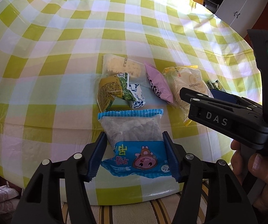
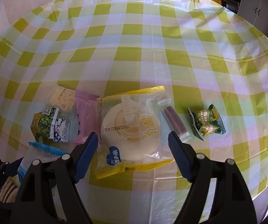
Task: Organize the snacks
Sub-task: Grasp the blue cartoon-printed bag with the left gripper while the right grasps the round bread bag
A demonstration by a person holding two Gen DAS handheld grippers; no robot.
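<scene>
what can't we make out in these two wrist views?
- Left wrist view: the right gripper hides the purple bar packet and most of the green pea packet.
- Right wrist view: blue-edged packet mostly behind the gripper's own finger; left gripper cut by the frame edge.
- Small print on the wrappers is too small to read.

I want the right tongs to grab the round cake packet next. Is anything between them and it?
Nothing visible. The right tongs are open, and the cake packet lies between the fingers, uncovered on the checked tablecloth.

Left gripper (image 1: 134,155) clamped, right gripper (image 2: 133,155) agape
</scene>
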